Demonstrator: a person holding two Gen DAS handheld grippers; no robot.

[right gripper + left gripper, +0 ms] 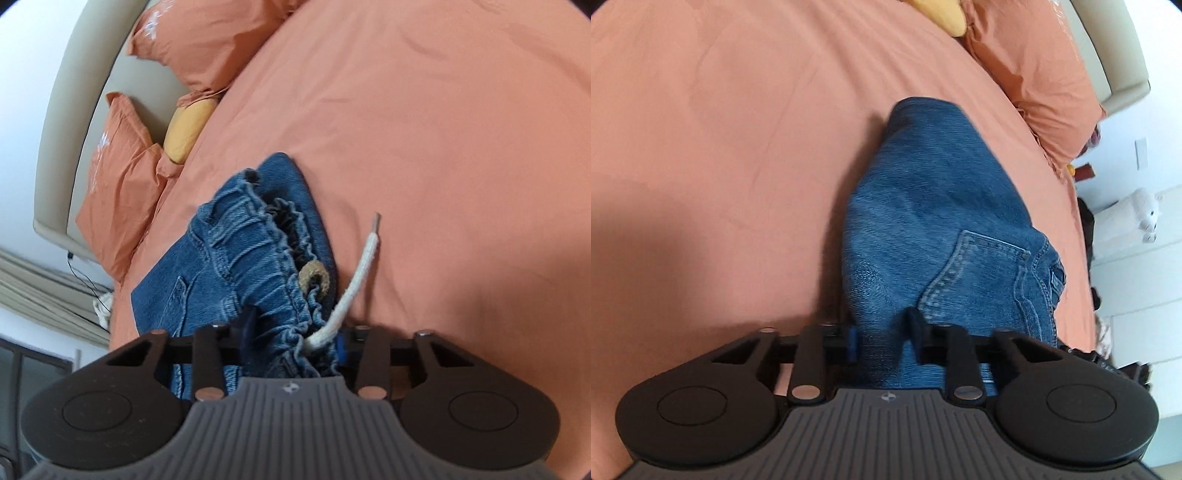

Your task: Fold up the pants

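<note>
Blue denim pants [934,221] lie bunched on an orange bed sheet [720,147]. In the left wrist view my left gripper [882,328] is shut on the denim beside a back pocket [979,273]; the cloth runs away from the jaws toward the pillows. In the right wrist view my right gripper [291,332] is shut on the gathered elastic waistband [258,236] of the pants [207,280]. A white drawstring [354,284] hangs out from between the fingers onto the sheet [443,147]. A brown eyelet ring [314,278] shows on the waistband.
Orange pillows [122,192] and a yellow cushion [188,129] lie against a beige headboard [62,122]. In the left wrist view a pillow [1034,74] is at upper right, and the bed edge with white furniture and a plush toy [1145,214] is to the right.
</note>
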